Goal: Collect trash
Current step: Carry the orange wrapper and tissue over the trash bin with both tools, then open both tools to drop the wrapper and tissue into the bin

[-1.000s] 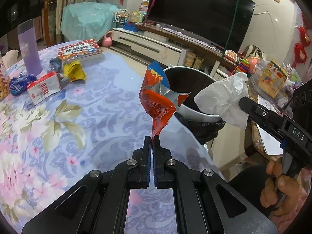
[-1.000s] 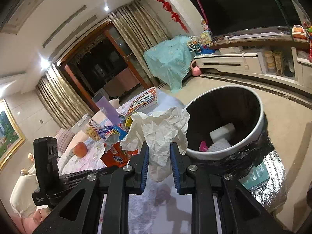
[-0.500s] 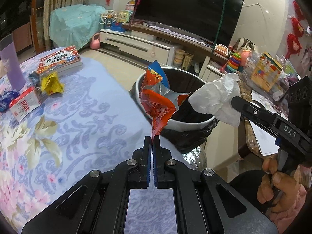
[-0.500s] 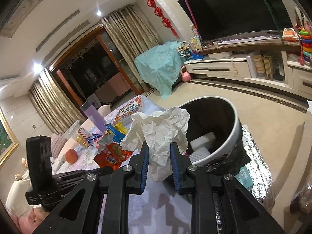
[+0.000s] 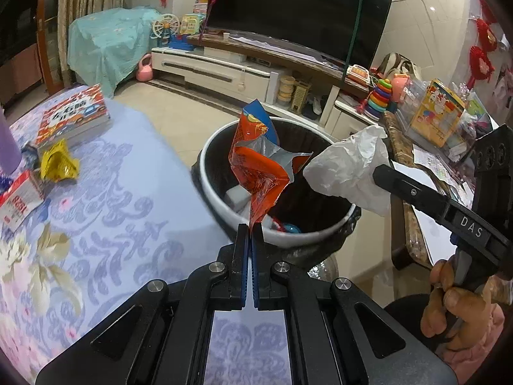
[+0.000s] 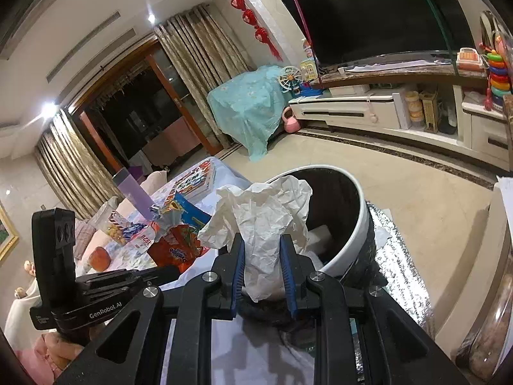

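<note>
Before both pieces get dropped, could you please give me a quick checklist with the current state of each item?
1. Left gripper shut on the snack wrapper: ok.
2. Right gripper shut on the crumpled paper: ok.
3. Wrapper over the trash bin opening: ok by the left view.
4. Paper over the opening: cannot tell; it looks near the rim.
5. Room left in the bin: ok, only a few items at the bottom.
6. Table trash all collected: not ok, yellow wrapper remains.
</note>
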